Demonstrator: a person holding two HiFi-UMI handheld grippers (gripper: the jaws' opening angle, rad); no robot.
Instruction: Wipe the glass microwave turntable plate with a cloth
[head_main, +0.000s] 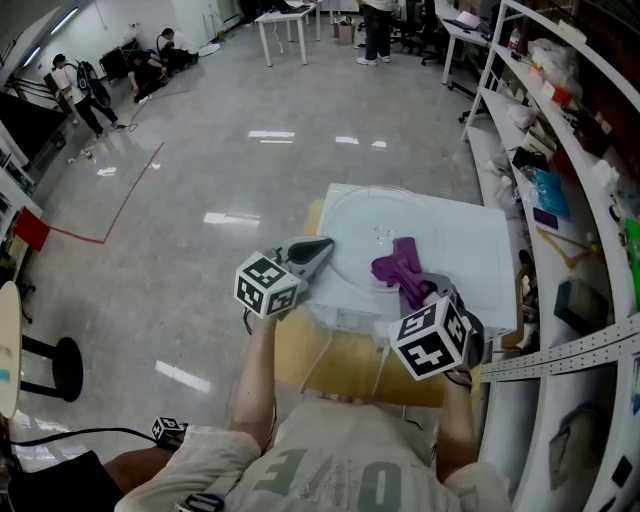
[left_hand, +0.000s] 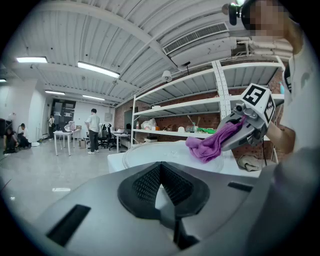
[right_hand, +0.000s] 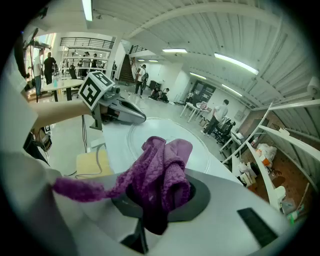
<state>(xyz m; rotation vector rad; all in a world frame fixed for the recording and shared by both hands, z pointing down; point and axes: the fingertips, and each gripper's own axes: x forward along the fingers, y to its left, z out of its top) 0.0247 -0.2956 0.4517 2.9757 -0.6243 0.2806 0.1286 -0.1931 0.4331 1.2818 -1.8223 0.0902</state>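
Table (head_main: 480, 235), white, carried a clear glass plate (head_main: 360, 225) that filled most of its left half. The left gripper (head_main: 325, 247) lay at the table's left edge, by the plate's rim, with its jaws pressed together and nothing between them. The right gripper (head_main: 428, 291) stood near the front edge, jaws clamped on a purple cloth (head_main: 400, 268). The cloth's bunched free end lay over the plate's near right part.

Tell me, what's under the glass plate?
A white box shows through the plate. The purple cloth covers one patch, hiding what lies beneath.
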